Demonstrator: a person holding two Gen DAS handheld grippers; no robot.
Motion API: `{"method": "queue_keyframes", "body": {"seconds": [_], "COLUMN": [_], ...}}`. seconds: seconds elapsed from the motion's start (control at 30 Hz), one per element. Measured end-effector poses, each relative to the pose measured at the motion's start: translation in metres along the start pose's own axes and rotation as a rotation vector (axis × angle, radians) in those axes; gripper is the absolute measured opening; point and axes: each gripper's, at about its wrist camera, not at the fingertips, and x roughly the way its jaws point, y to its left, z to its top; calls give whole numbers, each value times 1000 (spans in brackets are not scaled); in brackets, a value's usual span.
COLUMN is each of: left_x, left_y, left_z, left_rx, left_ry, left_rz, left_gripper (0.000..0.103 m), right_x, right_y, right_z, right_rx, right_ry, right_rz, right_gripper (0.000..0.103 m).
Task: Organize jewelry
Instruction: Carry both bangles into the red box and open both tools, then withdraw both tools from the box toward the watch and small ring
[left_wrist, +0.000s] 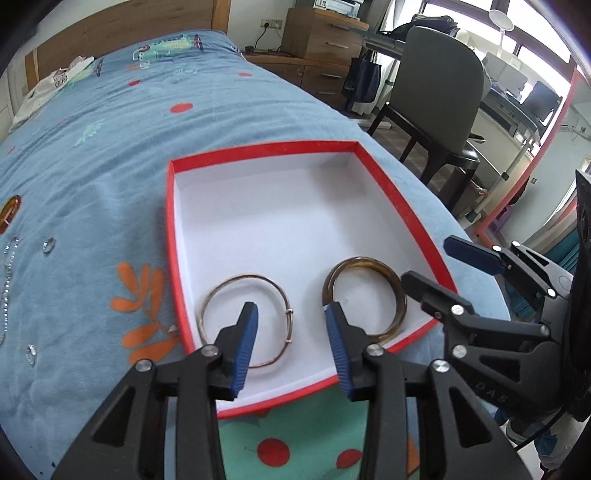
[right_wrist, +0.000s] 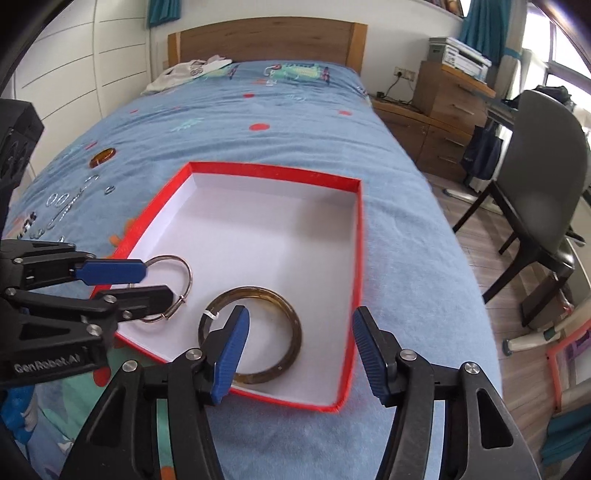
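Note:
A red box with a white inside (left_wrist: 295, 147) (right_wrist: 277, 170) lies on the blue bedspread. In it lie a thin metal bangle (left_wrist: 218, 291) (right_wrist: 186, 266) at the near left and a thick amber bangle (left_wrist: 400, 299) (right_wrist: 291, 314) at the near right. My left gripper (left_wrist: 291, 310) (right_wrist: 147, 282) is open and empty, hovering over the thin bangle. My right gripper (right_wrist: 300, 317) (left_wrist: 424, 260) is open and empty above the amber bangle and the box's near right edge. Loose pieces lie left of the box: an amber bangle (left_wrist: 10, 212) (right_wrist: 103, 156), small rings (left_wrist: 48, 244) (right_wrist: 59, 198) and a chain (left_wrist: 8, 258) (right_wrist: 70, 210).
The bed's right edge drops to a wooden floor (right_wrist: 491, 236). A dark chair (left_wrist: 439, 96) (right_wrist: 543, 177), a wooden drawer unit (left_wrist: 325, 40) (right_wrist: 450, 107) and a desk stand right of the bed. A light garment (left_wrist: 48, 85) (right_wrist: 184, 72) lies near the headboard.

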Motion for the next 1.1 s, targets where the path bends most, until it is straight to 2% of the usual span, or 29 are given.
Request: {"method": "queue_keyframes", "body": {"seconds": [0.17,0.27,0.5,0.77,1.1], "left_x": [-30,-56,-106,-156,-205], "left_y": [2,6,26,56,114], "left_z": [-5,-12,-31,-57,-94], "left_rx": [22,36,26,-13,-102], "left_ry": [-34,-62,-105,-145,-192], "left_rz": [81,143,233,317,409], "left_gripper": [37,37,37,37,39], "right_x": [-22,-37,-67,-96,-113], "right_y": [-4,2,22,69,135], "right_z": [-5,-7,-9,-7,-4], "right_rx": [61,83,107,70,-7], "right_ry": [-20,-35,-65,-99,-104], "right_rz": [-4,0,38,93,158], "right_gripper": [60,62,66,69,69]}}
